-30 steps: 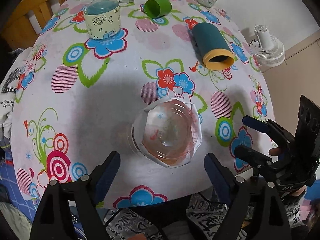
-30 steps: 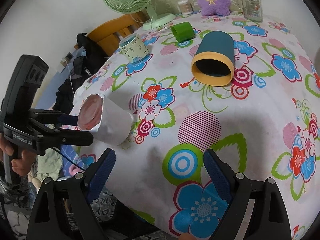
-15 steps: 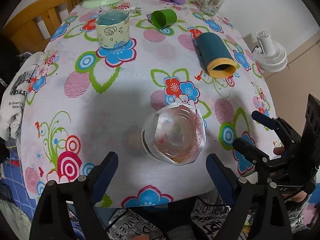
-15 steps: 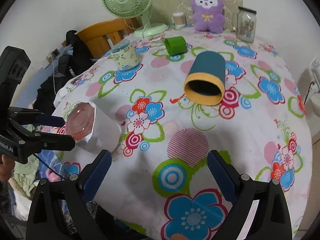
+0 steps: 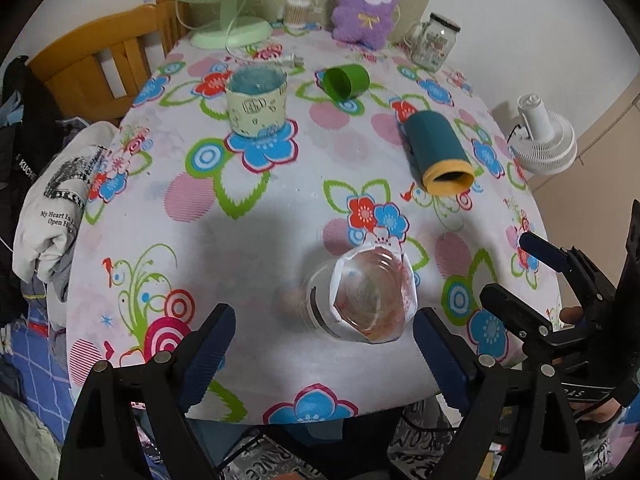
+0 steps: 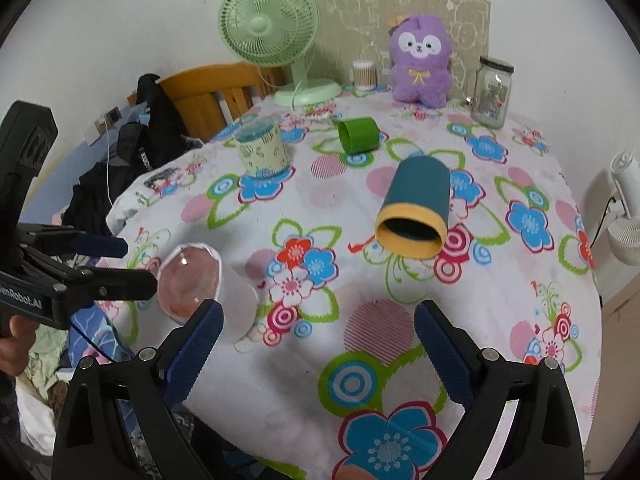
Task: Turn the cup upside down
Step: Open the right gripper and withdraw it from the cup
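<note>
A clear plastic cup wrapped in white paper (image 5: 366, 296) lies on its side near the table's front edge, its mouth towards the left wrist camera; it also shows in the right wrist view (image 6: 204, 288). My left gripper (image 5: 324, 352) is open and empty, a little short of the cup; it shows in the right wrist view (image 6: 116, 264) beside the cup's mouth. My right gripper (image 6: 316, 344) is open and empty over the front right of the table; it shows in the left wrist view (image 5: 520, 268).
A teal and yellow cup (image 5: 440, 156) and a green cup (image 5: 346, 81) lie on their sides. A cream patterned cup (image 5: 256, 106) stands upside down. A green fan (image 6: 276, 40), plush toy (image 6: 420, 64) and jar (image 6: 490, 92) stand at the back. A wooden chair (image 5: 108, 68) is left.
Both grippers have pulled back and risen, so more of the table shows. The paper-wrapped cup stays on its side. Both grippers stay open.
</note>
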The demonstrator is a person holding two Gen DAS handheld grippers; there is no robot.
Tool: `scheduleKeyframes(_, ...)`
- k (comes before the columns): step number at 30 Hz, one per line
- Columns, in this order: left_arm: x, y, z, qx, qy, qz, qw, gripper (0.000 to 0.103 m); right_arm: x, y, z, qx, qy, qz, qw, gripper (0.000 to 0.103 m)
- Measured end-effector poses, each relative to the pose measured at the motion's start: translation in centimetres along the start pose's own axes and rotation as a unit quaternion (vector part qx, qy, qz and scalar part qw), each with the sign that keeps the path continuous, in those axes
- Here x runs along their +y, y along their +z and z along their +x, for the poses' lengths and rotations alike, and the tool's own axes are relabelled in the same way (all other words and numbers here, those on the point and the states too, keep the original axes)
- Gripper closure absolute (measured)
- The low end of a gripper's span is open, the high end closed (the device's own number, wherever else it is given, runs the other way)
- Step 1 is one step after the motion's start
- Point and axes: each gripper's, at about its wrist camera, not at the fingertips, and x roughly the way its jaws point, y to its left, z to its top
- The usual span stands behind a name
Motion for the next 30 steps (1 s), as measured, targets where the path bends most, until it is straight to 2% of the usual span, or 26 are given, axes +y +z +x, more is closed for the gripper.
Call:
scheduleKeyframes(13, 0.0, 0.0, -3.4, -0.093, 0.008, -0.008, 0.9956, 0.011, 1.7, 2.6, -3.7, -0.065, -0.016, -0.012, 0.998, 0.005)
scheduleKeyframes(18, 0.2, -0.4, -4.8, -0.142, 0.016, -0.021, 0.9895, 0.008, 2.1, 3.0, -4.5, -0.082, -0.018, -0.014, 0.996, 0.005)
scheduleKeyframes(28, 0.0, -1.1, -6.7, -0.202, 0.038, -0.021, 0.9784, 0.008, 3.2, 4.1, -7.5, -0.144, -0.045, -0.020, 0.988, 0.005)
scheduleKeyframes(30, 0.0, -1.2, -7.5, -0.222, 0.042, -0.023, 0.9737, 0.008, 3.5, 4.3, -8.1, -0.156, -0.046, -0.021, 0.986, 0.005)
